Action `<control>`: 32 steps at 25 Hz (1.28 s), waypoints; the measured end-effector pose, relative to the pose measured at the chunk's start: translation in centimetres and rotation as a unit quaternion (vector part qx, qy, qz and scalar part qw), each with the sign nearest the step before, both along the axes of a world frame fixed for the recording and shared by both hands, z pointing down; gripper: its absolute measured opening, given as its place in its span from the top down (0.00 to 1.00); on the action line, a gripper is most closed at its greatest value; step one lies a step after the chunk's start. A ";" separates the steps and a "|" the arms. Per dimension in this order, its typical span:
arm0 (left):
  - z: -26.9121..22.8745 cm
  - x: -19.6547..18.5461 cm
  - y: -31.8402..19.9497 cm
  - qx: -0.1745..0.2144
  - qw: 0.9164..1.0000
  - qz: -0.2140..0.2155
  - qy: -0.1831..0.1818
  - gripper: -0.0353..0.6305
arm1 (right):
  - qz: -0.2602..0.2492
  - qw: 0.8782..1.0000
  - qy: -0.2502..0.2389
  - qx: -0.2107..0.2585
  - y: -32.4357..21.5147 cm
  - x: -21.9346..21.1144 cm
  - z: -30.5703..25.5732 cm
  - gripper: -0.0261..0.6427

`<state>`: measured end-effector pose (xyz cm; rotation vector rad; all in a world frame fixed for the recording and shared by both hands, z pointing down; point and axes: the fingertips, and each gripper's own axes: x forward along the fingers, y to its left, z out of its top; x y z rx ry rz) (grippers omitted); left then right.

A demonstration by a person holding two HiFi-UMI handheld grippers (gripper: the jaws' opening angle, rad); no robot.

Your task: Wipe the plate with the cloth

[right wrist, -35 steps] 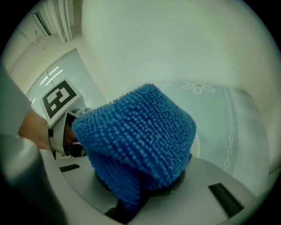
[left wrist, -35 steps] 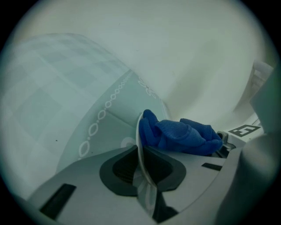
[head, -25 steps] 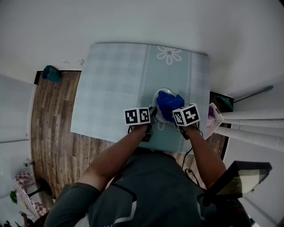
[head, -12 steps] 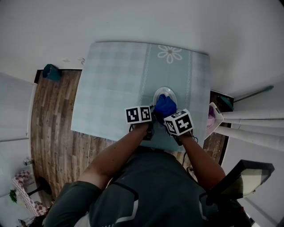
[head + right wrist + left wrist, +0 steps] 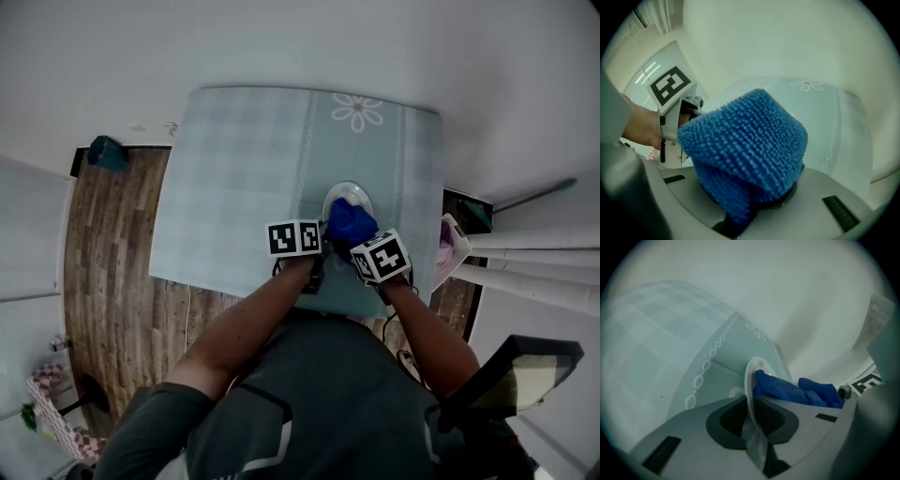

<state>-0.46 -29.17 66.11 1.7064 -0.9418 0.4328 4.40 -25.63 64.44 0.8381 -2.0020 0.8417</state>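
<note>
A white plate point(image 5: 348, 195) stands on the pale checked tablecloth point(image 5: 234, 178) near its front edge. My left gripper point(image 5: 322, 246) is shut on the plate's near rim; in the left gripper view the plate point(image 5: 751, 380) shows edge-on, pinched between the left gripper's point(image 5: 752, 420) jaws. The fluffy blue cloth point(image 5: 352, 222) lies bunched on the plate. My right gripper point(image 5: 362, 241) is shut on it. In the right gripper view the cloth point(image 5: 745, 145) bulges out of the right gripper point(image 5: 747, 208) and hides the plate. The cloth point(image 5: 792, 390) also shows in the left gripper view.
A white flower print point(image 5: 359, 112) marks the tablecloth's far side. A purple and white object point(image 5: 451, 246) sits off the table's right edge, beside white poles point(image 5: 534, 262). A teal object point(image 5: 110, 155) lies on the wooden floor point(image 5: 112, 281) at the left.
My right gripper has dragged the blue cloth across the plate toward its near left side, so more of the far rim shows. My left gripper has stayed put on the rim.
</note>
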 end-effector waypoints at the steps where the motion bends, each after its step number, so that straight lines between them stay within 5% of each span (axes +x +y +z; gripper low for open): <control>1: 0.0 0.0 -0.1 0.002 1.000 0.001 0.001 0.87 | 0.003 1.000 0.001 0.002 -0.2 0.6 0.0 0.86; 15: -0.3 0.1 0.0 0.035 0.999 0.029 -0.014 0.85 | 0.116 0.991 0.017 0.061 -1.3 8.7 -2.5 0.86; 22: -3.7 -0.2 -0.2 0.113 0.993 0.015 -0.001 0.78 | 0.145 0.975 -0.060 0.160 -1.6 9.0 -7.9 0.86; 27: -9.2 -1.5 0.2 0.221 0.975 0.000 0.000 0.78 | 0.151 0.954 -0.117 0.230 -0.7 8.9 -12.0 0.86; 32: -17.4 -2.0 2.3 0.358 0.933 0.017 -0.013 0.79 | 0.149 0.928 -0.176 0.291 0.7 8.9 -16.9 0.86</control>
